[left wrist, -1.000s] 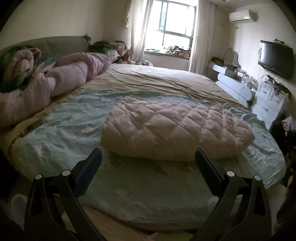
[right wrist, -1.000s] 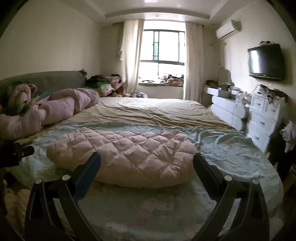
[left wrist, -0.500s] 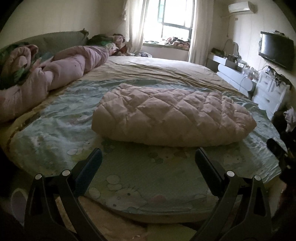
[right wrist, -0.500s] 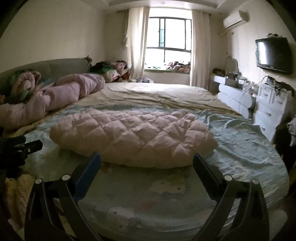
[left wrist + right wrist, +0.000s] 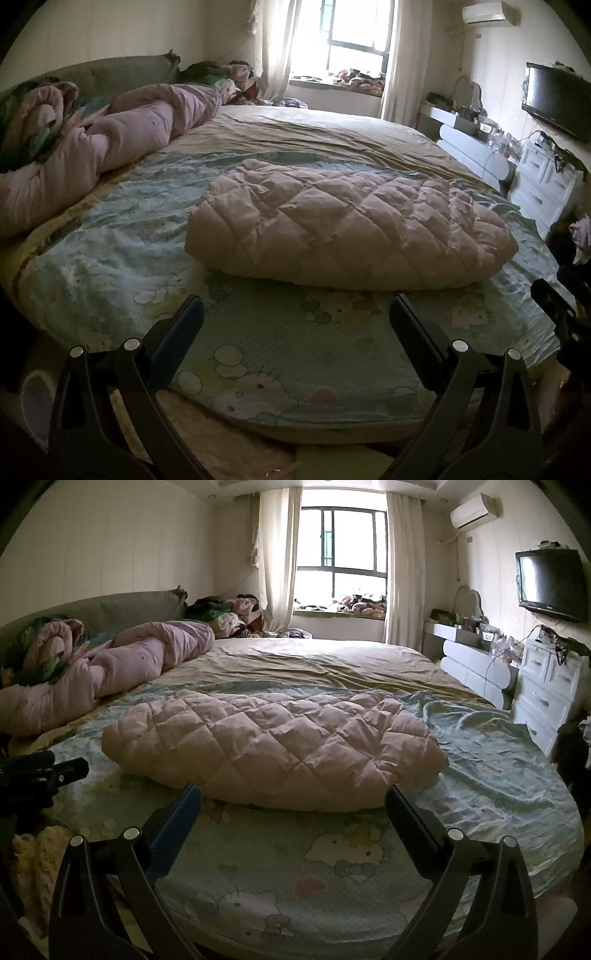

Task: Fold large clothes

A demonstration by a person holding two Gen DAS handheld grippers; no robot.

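1. Hovering nearest the lens, the left tongs (image 5: 295, 314) and the right tongs (image 5: 293, 801) both gape wide and grip nothing, poised over the bed's near edge.
2. Under them stretches a thin pale-green cartoon-print bed sheet (image 5: 332, 867), smooth here and rumpled toward the right.
3. Just past the tips lies the pink diamond-quilted padded garment (image 5: 273, 746), already folded into a long puffy bundle resting across the sheet. It looks light, soft and springy, likely slick-shelled, so it should balloon and slide; pinching the seamed near hem or either rounded end seems best.
4. Farther left sits a twisted pink duvet (image 5: 122, 147), plump and limp.
5. Beyond are a tan sheet (image 5: 314, 664) and a bright curtained window (image 5: 340, 561).
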